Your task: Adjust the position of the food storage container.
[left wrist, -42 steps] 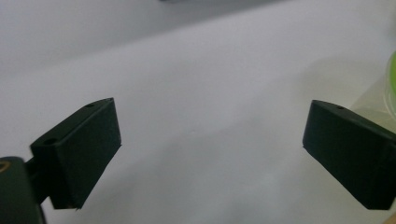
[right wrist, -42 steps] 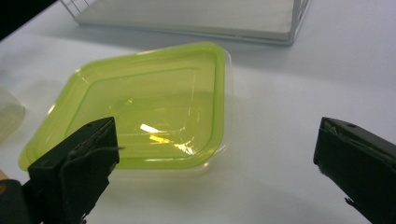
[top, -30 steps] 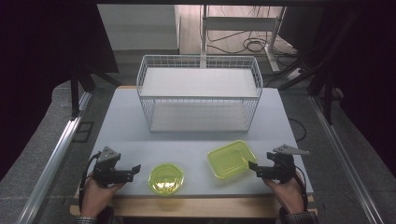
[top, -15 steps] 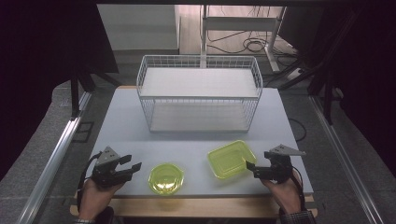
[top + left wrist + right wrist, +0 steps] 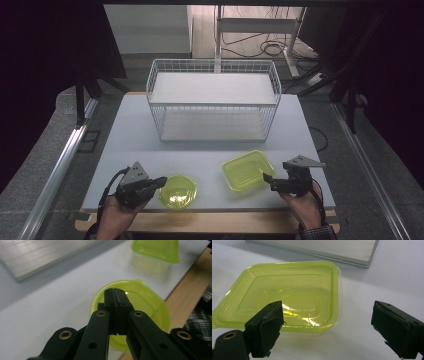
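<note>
A round yellow-green bowl (image 5: 178, 191) sits near the table's front edge. My left gripper (image 5: 161, 182) is at its left rim, jaws pressed together. In the left gripper view the shut tips (image 5: 115, 292) hang over the bowl (image 5: 145, 312), and nothing shows between them. A rectangular yellow-green container (image 5: 248, 170) lies to the right. My right gripper (image 5: 270, 182) is just off its right corner. In the right gripper view the jaws (image 5: 330, 332) stand wide apart, with the near right edge of the container (image 5: 287, 295) between them and untouched.
A white wire basket (image 5: 212, 75) with a flat shelf stands at the back middle of the grey table (image 5: 130, 135). Its base plate (image 5: 324, 247) lies just beyond the rectangular container. The table's wooden front edge (image 5: 192, 282) runs close by the bowl.
My left gripper has slid right up to the round bowl's rim. My right gripper has edged left toward the rectangular container. Both containers stay where they were.
</note>
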{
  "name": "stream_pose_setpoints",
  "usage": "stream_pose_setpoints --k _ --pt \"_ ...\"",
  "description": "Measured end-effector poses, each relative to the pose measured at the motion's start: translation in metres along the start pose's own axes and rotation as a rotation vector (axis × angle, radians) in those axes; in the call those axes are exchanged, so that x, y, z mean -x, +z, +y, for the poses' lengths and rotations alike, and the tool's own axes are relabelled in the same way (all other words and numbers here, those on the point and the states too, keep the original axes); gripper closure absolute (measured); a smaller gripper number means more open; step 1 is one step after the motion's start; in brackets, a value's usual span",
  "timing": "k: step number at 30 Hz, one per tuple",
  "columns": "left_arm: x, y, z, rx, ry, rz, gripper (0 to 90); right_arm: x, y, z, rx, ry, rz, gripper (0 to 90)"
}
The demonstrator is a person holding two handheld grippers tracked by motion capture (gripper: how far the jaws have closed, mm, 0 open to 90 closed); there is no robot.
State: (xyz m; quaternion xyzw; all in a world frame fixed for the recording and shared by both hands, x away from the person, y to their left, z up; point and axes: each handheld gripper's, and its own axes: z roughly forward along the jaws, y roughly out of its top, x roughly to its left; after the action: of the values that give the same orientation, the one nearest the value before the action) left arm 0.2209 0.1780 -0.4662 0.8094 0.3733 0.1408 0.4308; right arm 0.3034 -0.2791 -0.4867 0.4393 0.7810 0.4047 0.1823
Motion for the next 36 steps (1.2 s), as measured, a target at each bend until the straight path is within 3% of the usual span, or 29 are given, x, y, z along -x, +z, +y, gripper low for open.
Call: stream_pose_setpoints --k 13,19,31,36 --pt "0.037 0.020 0.005 -0.029 0.077 -0.111 90.0 -0.004 0.003 -0.001 -0.013 -0.032 -0.009 11.4" --pt "0.052 0.029 0.002 -0.055 0.105 -0.131 90.0 -0.004 0.004 -0.001 -0.025 -0.046 -0.013 11.7" --pt "0.062 0.045 -0.004 -0.115 0.123 -0.174 90.0 -0.006 0.005 -0.001 -0.025 -0.052 -0.013 11.8" --pt "0.059 0.051 -0.007 -0.135 0.110 -0.170 90.0 -0.005 0.004 -0.001 -0.021 -0.048 -0.019 11.8"
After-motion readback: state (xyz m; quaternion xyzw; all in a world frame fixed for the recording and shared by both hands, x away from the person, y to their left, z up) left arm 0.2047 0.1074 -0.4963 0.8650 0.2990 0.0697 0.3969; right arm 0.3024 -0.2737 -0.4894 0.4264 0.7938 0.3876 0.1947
